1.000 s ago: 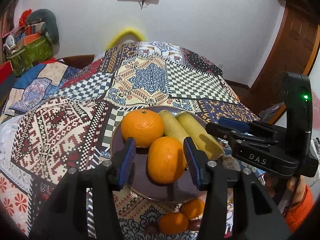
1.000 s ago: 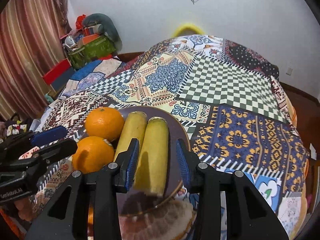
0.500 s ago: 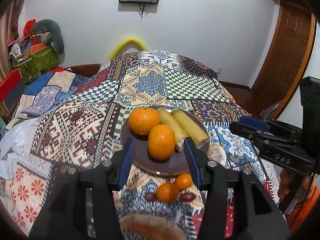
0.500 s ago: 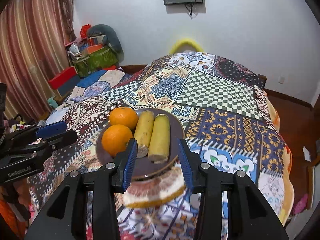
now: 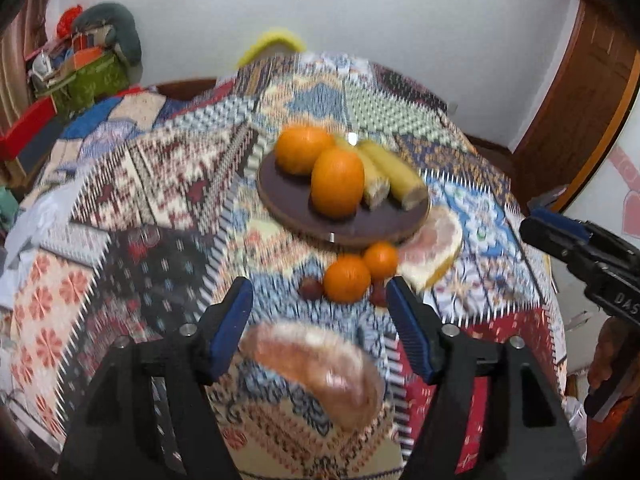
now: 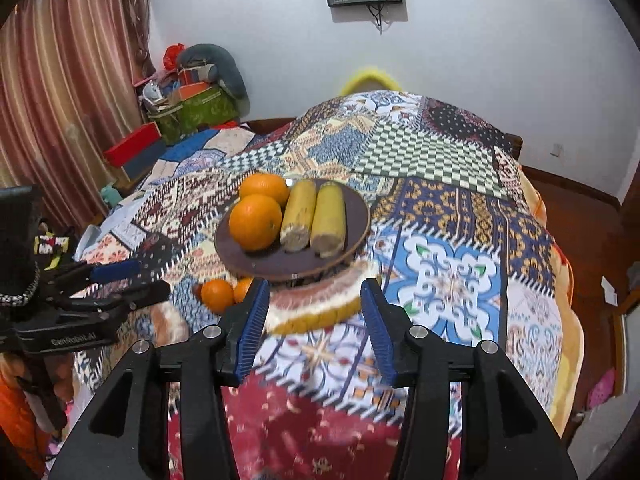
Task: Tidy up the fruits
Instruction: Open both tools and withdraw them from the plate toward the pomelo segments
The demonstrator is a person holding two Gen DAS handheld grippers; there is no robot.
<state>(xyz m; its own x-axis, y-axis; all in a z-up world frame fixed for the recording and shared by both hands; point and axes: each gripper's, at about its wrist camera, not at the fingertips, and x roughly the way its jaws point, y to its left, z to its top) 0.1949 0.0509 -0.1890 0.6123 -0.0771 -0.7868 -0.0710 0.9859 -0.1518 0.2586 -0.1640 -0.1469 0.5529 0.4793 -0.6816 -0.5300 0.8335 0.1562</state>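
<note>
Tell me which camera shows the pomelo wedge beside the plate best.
The right wrist view: the pomelo wedge sits sharp, just beyond the open right hand-held gripper, rind and flesh visible. The left wrist view shows it blurred, partly tucked behind the plate.

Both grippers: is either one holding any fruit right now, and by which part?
Nothing is held. The left gripper and right gripper are both open and empty, above the cloth short of the plate.

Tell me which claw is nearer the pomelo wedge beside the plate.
Right. The right claw hangs just in front of the pomelo wedge; the left claw sits farther left, over another slice.
</note>
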